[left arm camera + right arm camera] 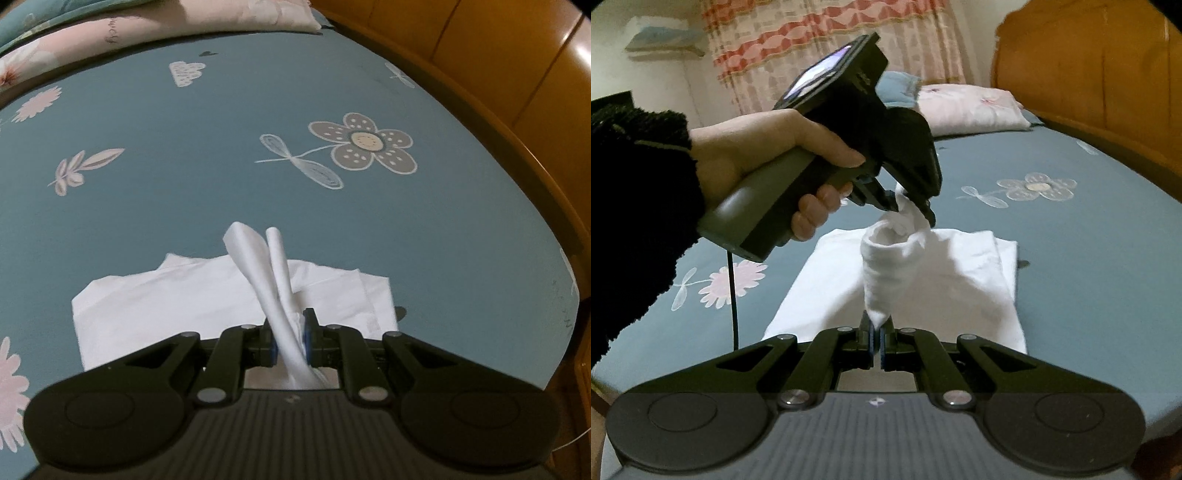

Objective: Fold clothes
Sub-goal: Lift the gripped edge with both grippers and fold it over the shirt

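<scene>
A white garment (956,266) lies partly folded on the teal flowered bedsheet (1089,258). One of its edges is lifted off the bed between both grippers. My left gripper (291,332) is shut on a bunched strip of the white cloth (258,266), which sticks up past its fingers. In the right wrist view the left gripper (912,210) hangs above the garment, held by a hand in a black fuzzy sleeve (635,206). My right gripper (877,328) is shut on the lower corner of the same raised fold.
A wooden headboard (1100,81) runs along the right side of the bed. Pink floral pillows (971,107) lie at the far end. A patterned curtain (831,48) hangs behind. A black cable (733,295) drops from the left gripper's handle.
</scene>
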Demonstrator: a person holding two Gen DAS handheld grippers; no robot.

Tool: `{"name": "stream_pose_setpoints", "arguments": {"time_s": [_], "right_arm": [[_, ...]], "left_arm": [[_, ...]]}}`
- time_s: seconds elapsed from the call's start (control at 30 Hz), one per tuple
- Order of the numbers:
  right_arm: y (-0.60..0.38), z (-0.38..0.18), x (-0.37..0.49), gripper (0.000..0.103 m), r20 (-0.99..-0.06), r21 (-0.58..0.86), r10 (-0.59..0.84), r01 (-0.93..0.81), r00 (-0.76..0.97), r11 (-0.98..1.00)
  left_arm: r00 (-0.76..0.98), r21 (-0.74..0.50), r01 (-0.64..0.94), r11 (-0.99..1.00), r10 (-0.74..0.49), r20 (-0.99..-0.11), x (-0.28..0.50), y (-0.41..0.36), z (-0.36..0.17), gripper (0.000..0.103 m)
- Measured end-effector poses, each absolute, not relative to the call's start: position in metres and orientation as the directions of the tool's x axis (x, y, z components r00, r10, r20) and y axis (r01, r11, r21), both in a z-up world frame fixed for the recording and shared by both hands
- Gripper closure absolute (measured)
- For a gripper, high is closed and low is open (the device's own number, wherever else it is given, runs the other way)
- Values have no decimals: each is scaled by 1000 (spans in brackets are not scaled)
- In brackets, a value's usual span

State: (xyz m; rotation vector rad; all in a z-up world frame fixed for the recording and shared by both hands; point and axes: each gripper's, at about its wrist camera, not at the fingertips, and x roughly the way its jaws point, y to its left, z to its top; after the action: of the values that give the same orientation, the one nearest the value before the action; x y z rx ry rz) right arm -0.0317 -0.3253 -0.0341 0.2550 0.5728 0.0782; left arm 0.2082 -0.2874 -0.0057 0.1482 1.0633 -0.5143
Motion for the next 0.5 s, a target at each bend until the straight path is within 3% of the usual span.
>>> {"name": "stream_pose_setpoints", "arguments": {"time_s": [0.5], "right_arm": [[-368,-70,-34,100,-575,474,205,118,792,872]], "left_arm": [[378,-64,514,855,-293,-878,206,-324,-31,92]]}}
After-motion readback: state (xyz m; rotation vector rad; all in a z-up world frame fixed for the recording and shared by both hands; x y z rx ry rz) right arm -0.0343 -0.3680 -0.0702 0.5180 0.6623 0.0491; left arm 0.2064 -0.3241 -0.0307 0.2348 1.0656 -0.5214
